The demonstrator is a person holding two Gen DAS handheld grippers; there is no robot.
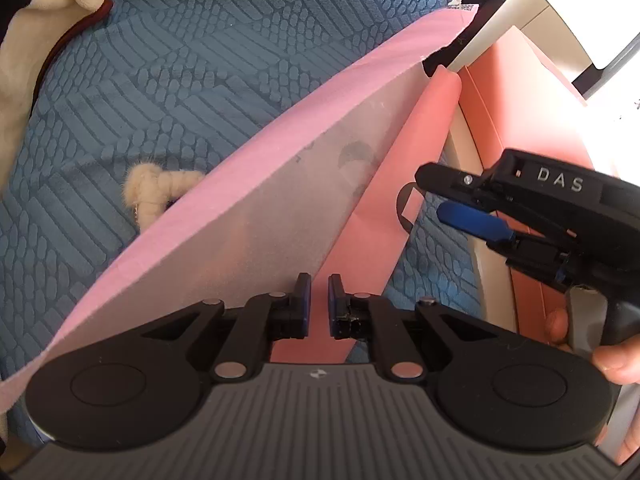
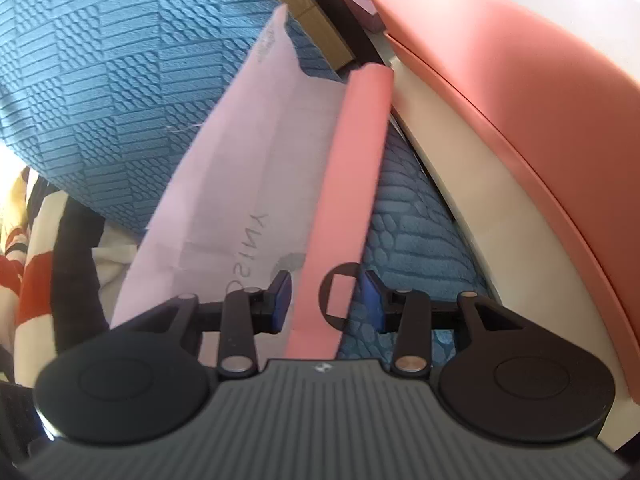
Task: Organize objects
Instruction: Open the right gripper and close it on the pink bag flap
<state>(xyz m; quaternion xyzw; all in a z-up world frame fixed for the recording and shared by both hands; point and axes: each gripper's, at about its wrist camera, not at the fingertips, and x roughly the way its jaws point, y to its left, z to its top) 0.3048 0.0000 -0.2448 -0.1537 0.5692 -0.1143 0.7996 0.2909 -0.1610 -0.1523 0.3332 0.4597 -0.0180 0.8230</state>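
Left tool [image 1: 319, 306]: pads nearly together, narrow gap, with the bottom edge of the pink bag [image 1: 256, 184] running down between them. Looks like it's pinching the bag, but contact isn't clearly visible, so I can't say for sure. Right tool [image 2: 327, 300]: spread wide, gripping nothing; the salmon folded strip [image 2: 352, 184] along the bag's side passes between its pads without touching either one.

In the left view the right tool [image 1: 460, 200] sits just right of the bag, near the strip and its round black handle cutout [image 1: 404, 210].

Step, as I read it: holding the bag up and getting a second grip so it can be put away or opened. To do it well: close the right tool squarely on the strip near the cutout, not on the thin frosted panel, which would likely crumple or slip. Keep the left pinch steady so the bag doesn't swing.

Bag is tilted, raised above a blue textured blanket [image 1: 168, 80]. Left of the bag, a small fluffy cream toy [image 1: 160, 186] lies on the blanket, partly hidden by it. Far left, cream fabric [image 1: 44, 8]. Right of the bag, a salmon-and-cream box [image 2: 520, 128]. Striped red, white and black cloth [image 2: 32, 264] is low and left of the bag in the right view. No bare surface visible; looks like a bed or sofa.
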